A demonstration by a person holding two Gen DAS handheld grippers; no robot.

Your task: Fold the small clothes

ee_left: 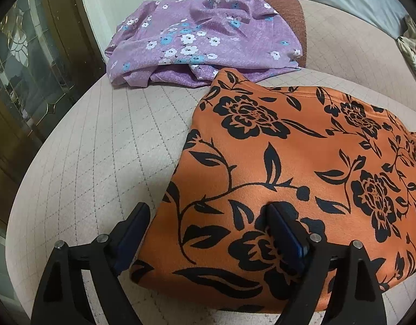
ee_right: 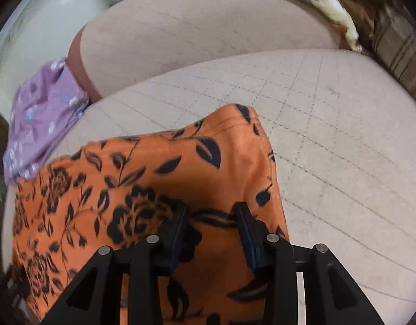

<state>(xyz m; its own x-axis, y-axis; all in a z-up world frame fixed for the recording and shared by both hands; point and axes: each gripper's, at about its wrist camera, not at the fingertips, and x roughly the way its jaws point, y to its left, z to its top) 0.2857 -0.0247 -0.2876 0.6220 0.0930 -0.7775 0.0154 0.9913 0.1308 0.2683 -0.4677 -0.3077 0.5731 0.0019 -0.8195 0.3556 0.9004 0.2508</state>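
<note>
Orange cloth (ee_left: pixel 302 178) is straddled by L gripper (ee_left: pixel 208 222) and R gripper (ee_right: pixel 212 216), both jaws apart; purple cloth (ee_left: pixel 202 40) is seen upper left.

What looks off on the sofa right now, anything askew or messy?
The purple garment lies bunched and wrinkled at the back of the seat, partly against the backrest, not folded flat. The orange garment looks smooth; nothing is torn or spilled.

Soft, even indoor light; heavy fisheye bending; right wrist view blurred, perhaps motion.
</note>
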